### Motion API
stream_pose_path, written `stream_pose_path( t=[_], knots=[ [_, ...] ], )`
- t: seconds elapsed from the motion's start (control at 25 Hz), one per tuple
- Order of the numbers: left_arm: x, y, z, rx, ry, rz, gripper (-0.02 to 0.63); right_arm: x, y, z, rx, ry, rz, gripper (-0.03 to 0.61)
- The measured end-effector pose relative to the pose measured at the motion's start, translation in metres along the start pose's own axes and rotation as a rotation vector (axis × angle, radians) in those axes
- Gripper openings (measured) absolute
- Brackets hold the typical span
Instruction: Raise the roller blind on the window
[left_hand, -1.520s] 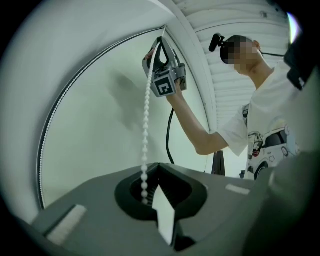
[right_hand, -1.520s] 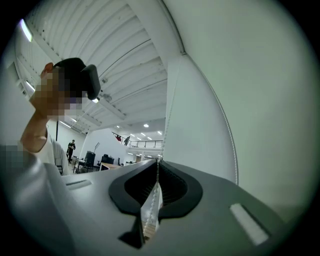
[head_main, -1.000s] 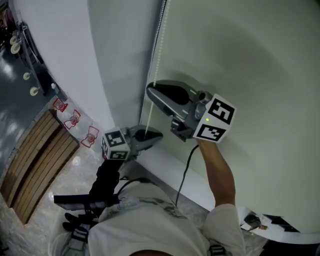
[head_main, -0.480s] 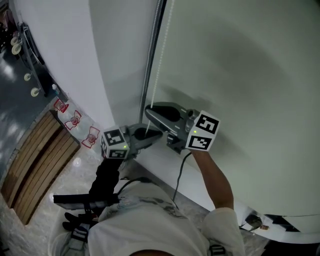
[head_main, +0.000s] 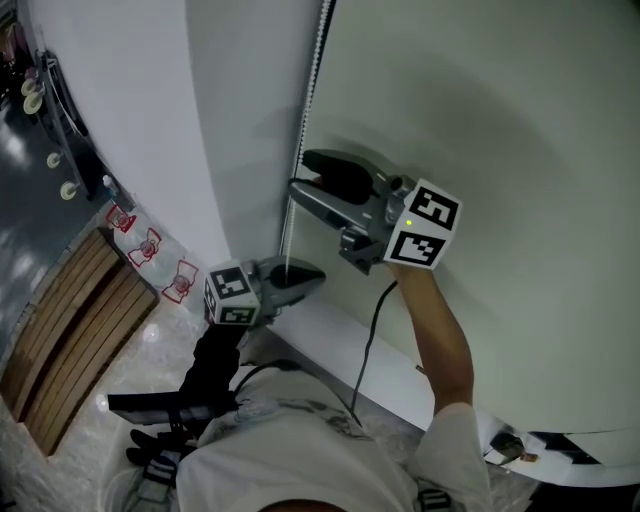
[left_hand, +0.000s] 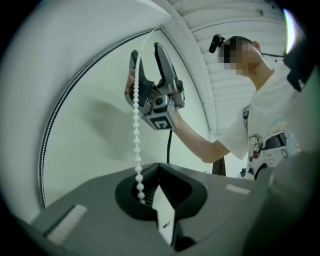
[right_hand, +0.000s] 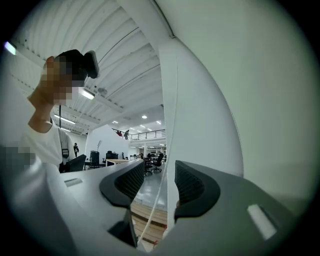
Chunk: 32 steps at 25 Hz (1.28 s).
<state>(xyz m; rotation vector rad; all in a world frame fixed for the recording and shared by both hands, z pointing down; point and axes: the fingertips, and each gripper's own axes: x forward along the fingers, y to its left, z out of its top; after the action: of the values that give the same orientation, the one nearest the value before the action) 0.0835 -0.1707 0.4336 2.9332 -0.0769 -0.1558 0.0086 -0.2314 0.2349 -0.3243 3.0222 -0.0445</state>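
The pale roller blind (head_main: 480, 150) hangs down over the window. Its white bead chain (head_main: 308, 100) (left_hand: 136, 125) runs down the blind's left edge. My left gripper (head_main: 310, 272) (left_hand: 149, 194) sits low near the sill, shut on the chain. Higher up, my right gripper (head_main: 298, 172) (left_hand: 146, 50) (right_hand: 159, 182) has just been opening its jaws. They now stand open, and the chain (right_hand: 159, 200) passes between them with neither pad pressing on it.
A white wall (head_main: 130, 100) borders the blind on the left, with the white sill (head_main: 340, 335) below. A black cable (head_main: 368, 340) hangs from the right gripper. Wooden slats (head_main: 60, 340) and red-and-white stickers (head_main: 150, 245) lie lower left. Office desks (right_hand: 117, 161) show beyond.
The right gripper slid down the chain towards the left gripper, then rose again, and its jaws have parted. The left gripper stayed in place, still closed on the chain.
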Motion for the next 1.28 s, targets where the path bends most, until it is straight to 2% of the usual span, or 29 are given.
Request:
stream_pose_path(
  t=[0.2, 0.36, 0.44, 0.52, 0.8, 1.04, 1.28],
  knots=[
    [0.000, -0.002, -0.003, -0.002, 0.000, -0.003, -0.003, 0.011, -0.001, 0.069, -0.107, -0.062, 0.020, 0.178],
    [0.002, -0.002, 0.000, -0.003, 0.000, -0.006, -0.003, 0.016, -0.002, 0.111, -0.201, -0.066, 0.046, 0.175],
    [0.003, -0.001, 0.002, -0.004, 0.000, -0.005, -0.003, 0.017, -0.004, 0.126, -0.225, -0.067, 0.051, 0.154],
    [0.002, 0.000, 0.001, -0.004, 0.001, -0.004, -0.003, 0.020, -0.003, 0.132, -0.237, -0.062, 0.059, 0.133],
    [0.004, -0.003, -0.002, -0.006, 0.003, -0.009, -0.003, 0.029, -0.004, 0.131, -0.207, -0.046, 0.081, 0.122],
    [0.003, -0.004, -0.006, -0.009, 0.002, -0.007, -0.003, 0.026, -0.006, 0.133, -0.178, -0.056, 0.070, 0.047],
    [0.000, -0.002, -0.008, -0.010, 0.003, -0.005, -0.003, 0.020, -0.010, 0.133, -0.143, -0.071, 0.064, 0.018]
  ],
)
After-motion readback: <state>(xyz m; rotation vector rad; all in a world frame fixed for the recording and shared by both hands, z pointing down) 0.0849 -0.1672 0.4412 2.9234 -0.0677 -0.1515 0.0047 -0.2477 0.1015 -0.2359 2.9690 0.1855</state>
